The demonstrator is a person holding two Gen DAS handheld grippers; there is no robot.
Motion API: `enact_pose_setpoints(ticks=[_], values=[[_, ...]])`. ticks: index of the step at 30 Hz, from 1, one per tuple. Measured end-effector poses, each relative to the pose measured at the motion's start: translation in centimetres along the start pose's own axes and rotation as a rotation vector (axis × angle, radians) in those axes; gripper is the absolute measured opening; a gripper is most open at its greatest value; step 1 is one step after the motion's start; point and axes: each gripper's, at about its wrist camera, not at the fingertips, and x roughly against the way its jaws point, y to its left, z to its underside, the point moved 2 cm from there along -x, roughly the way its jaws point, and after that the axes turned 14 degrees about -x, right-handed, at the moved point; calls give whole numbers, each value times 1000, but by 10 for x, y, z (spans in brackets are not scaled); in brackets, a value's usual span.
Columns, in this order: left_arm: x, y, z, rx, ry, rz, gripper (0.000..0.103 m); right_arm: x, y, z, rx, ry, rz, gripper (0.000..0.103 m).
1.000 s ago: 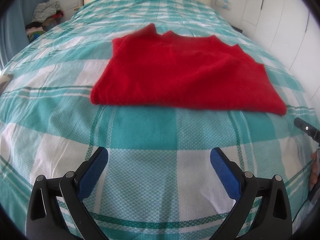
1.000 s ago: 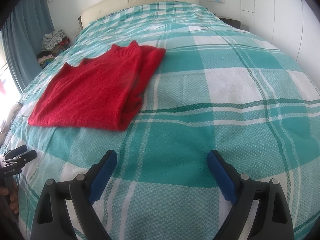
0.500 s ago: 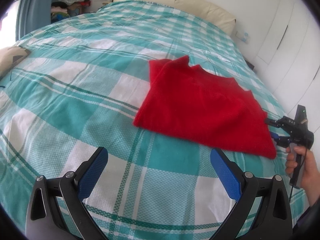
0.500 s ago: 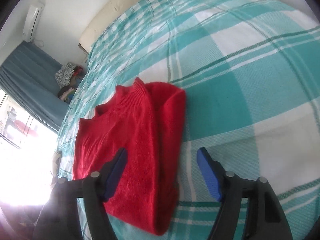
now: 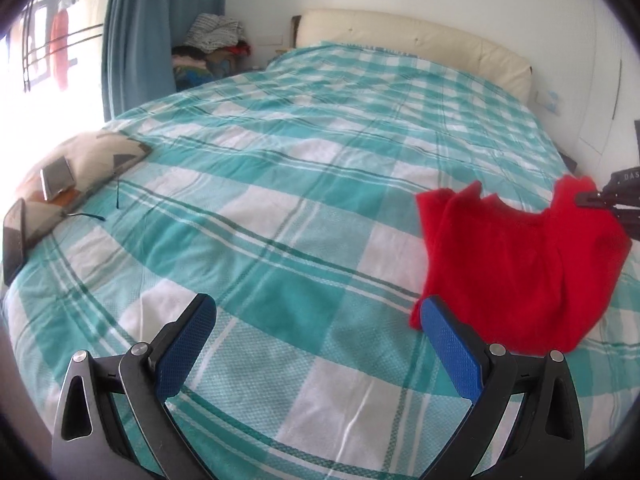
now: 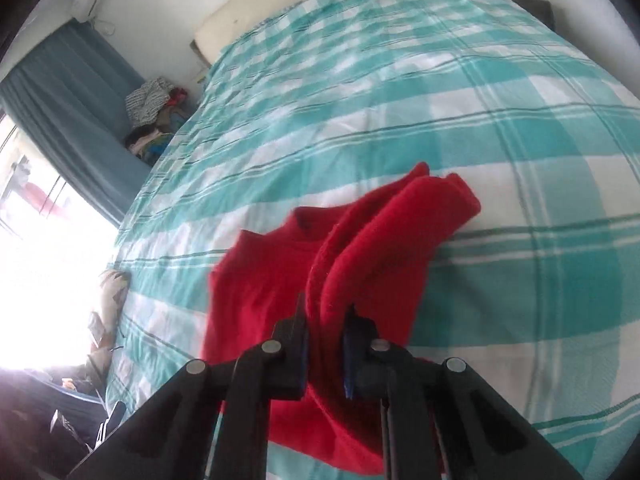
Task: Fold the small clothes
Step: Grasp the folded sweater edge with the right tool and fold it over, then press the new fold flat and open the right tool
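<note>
A red sweater (image 5: 520,264) lies folded on the teal and white checked bedspread (image 5: 280,208), at the right of the left wrist view. My left gripper (image 5: 316,312) hovers open over bare bedspread to the left of it, its right blue pad near the sweater's near corner. My right gripper (image 6: 326,312) has its jaws closing on the sweater (image 6: 260,300), with a bunched edge of the fabric pinched between the pads and raised off the bed. That right gripper (image 5: 600,200) also shows at the sweater's far right edge in the left wrist view.
A patterned cushion (image 5: 92,156) carrying a phone (image 5: 58,178) and a dark flat device (image 5: 16,236) lies at the bed's left edge. Behind are a blue curtain (image 5: 160,20), a pile of clothes (image 5: 216,36) and a cream headboard (image 5: 400,36).
My right gripper moved onto the sweater's edge, closed on it and lifted it. My left gripper swung left and up, so the sweater now sits at the right of its view.
</note>
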Motion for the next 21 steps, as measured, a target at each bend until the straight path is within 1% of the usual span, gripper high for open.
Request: enact_pose_setpoints(ticks=[3, 5, 7, 8, 9, 10, 11, 13, 14, 15, 17, 18, 21], values=[[-12, 11, 4, 30, 50, -3, 102, -42, 53, 15, 69, 48, -4, 13], [-17, 19, 5, 48, 68, -12, 102, -72, 78, 29, 102, 84, 2, 13], [-20, 26, 6, 60, 72, -21, 102, -101, 93, 44, 136, 105, 36, 13], [-20, 29, 7, 63, 75, -25, 102, -114, 97, 52, 145, 126, 42, 18], [-20, 32, 8, 66, 80, -28, 102, -126, 98, 57, 140, 160, 30, 20], [-21, 36, 10, 71, 85, -29, 102, -134, 98, 64, 117, 209, -12, 26], [-22, 39, 11, 78, 92, -28, 102, -137, 98, 69, 85, 252, -72, 34], [-24, 47, 13, 93, 104, -31, 102, -131, 101, 72, 47, 287, -192, 38], [-25, 51, 14, 101, 109, -33, 102, -124, 101, 70, 38, 299, -251, 39], [-26, 54, 15, 111, 115, -33, 102, -116, 102, 69, 37, 300, -289, 39], [-27, 59, 16, 132, 123, -23, 102, -97, 97, 62, 54, 258, -297, 40], [-28, 61, 16, 144, 127, -15, 102, -87, 93, 57, 65, 227, -284, 40], [-27, 64, 15, 170, 124, 8, 102, -63, 66, 46, 71, 97, -192, 40]])
